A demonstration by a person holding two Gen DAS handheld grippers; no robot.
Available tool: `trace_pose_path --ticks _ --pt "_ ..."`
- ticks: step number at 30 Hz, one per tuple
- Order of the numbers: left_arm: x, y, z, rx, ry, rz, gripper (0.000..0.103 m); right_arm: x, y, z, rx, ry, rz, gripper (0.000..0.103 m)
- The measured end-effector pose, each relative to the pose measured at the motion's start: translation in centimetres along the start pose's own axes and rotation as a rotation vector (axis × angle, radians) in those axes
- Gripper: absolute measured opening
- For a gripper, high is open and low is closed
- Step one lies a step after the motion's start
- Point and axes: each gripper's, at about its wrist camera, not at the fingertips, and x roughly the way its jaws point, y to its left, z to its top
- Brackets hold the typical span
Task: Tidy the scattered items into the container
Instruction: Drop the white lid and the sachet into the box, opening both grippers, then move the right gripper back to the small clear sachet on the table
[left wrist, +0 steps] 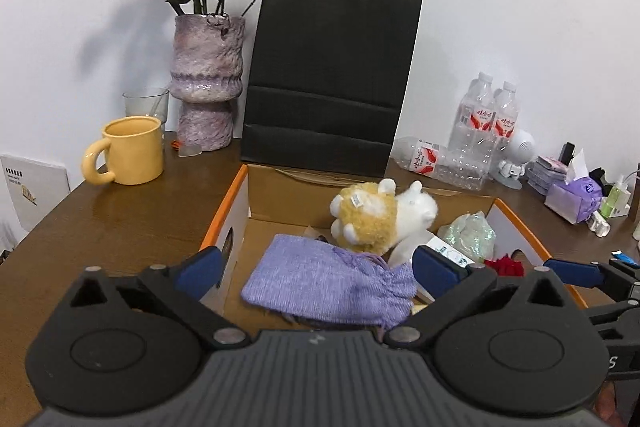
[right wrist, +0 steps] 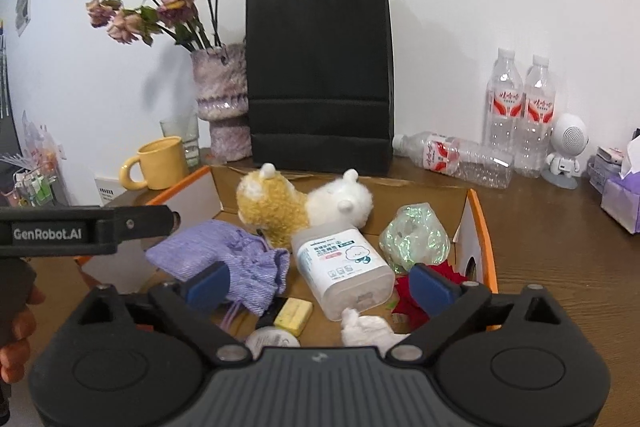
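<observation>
Wood table (left wrist: 120,219) by white wall (left wrist: 500,7), cardboard box (left wrist: 224,215) w/ toys, both grippers (left wrist: 316,267) (right wrist: 320,283) spread.

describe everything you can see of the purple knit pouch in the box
The purple knit pouch is a soft lavender drawstring bag of ribbed, woven-looking fabric, gathered at its mouth with thin purple cords trailing out. It lies flat and slightly rumpled on the left side of the cardboard box, mouth towards the yellow plush toy, which it appears to touch. Both tools hover open above the box; neither holds it. In the right wrist view a blue finger pad overlaps its near edge.
</observation>
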Motion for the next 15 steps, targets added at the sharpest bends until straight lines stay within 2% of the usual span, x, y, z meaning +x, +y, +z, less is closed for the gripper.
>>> trace_pose_path --ticks 5,10,15 --pt "-2.0 0.2 -1.0 -0.012 -0.012 -0.002 0.103 -2.4 0.2 -0.6 0.025 -0.035 -0.024 0.098" --pt "-3.6 0.0 -2.1 -0.018 -0.016 -0.005 0.103 -4.4 0.5 -1.4 0.023 -0.036 0.036 0.098" --pt "-5.2 -0.3 -3.4 -0.03 -0.006 -0.018 0.103 -6.3 1.1 -2.5 -0.007 -0.031 0.037 0.098"
